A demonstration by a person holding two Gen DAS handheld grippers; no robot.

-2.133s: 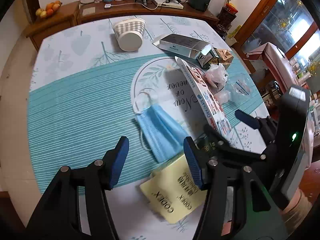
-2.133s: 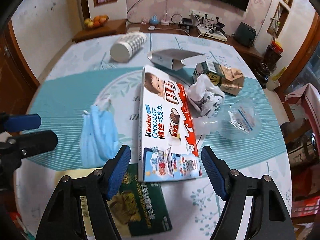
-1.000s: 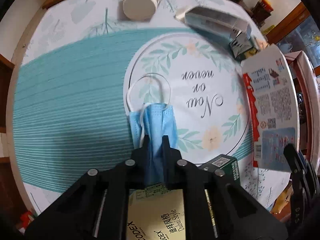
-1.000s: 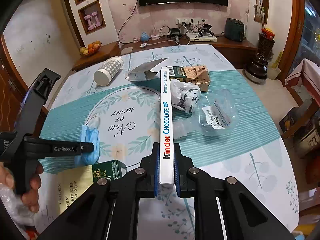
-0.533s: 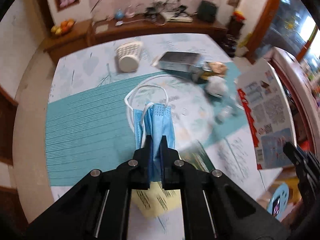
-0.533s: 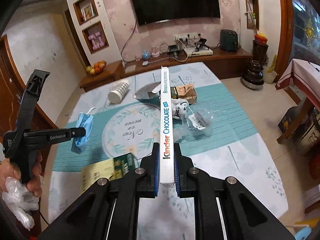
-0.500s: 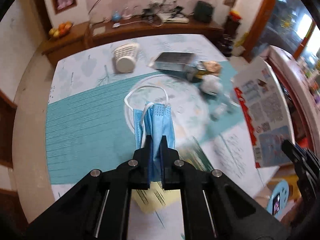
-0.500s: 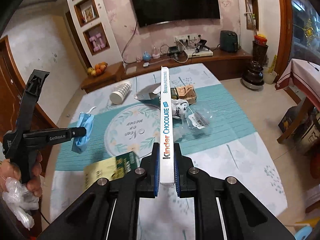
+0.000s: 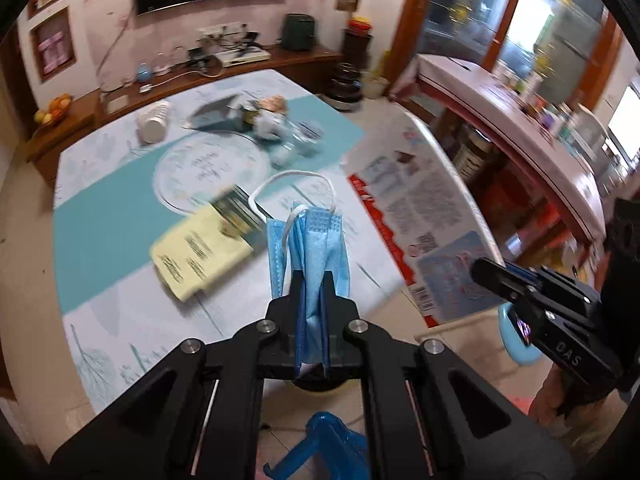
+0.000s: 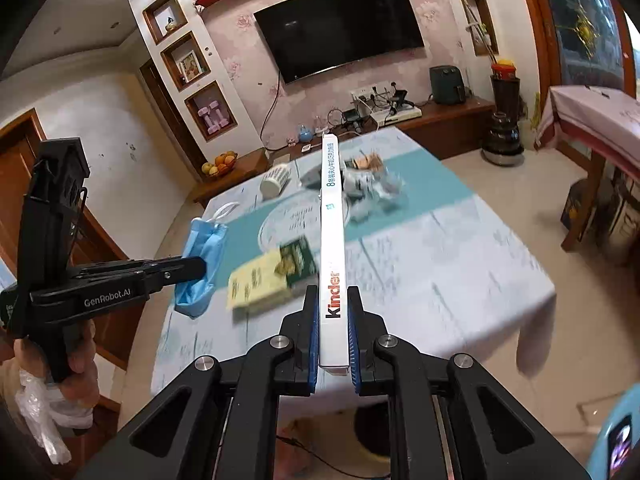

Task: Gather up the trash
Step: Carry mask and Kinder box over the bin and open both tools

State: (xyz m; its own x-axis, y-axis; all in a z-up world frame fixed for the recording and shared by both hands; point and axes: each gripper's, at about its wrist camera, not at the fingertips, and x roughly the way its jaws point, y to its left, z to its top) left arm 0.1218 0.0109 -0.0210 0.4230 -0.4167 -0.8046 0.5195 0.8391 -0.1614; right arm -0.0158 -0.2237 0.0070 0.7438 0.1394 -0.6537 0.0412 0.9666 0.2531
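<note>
Blue mask (image 9: 310, 248) pinched in left tongs (image 9: 312, 280)

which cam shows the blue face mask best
The left wrist view. There the blue face mask is centred and close, pinched in the left claw, with its pleats and white ear loop plain. The right wrist view shows the mask smaller, at the left side, hanging from that claw above the table edge.

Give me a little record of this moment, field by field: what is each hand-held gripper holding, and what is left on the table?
left hand-held gripper: shut on the blue face mask, lifted off the table
right hand-held gripper: shut on the Kinder chocolate box, held edge-on
still on table: yellow and green box, white cup on its side, blurred pile of wrappers
sharpness: table blurred in both views
</note>
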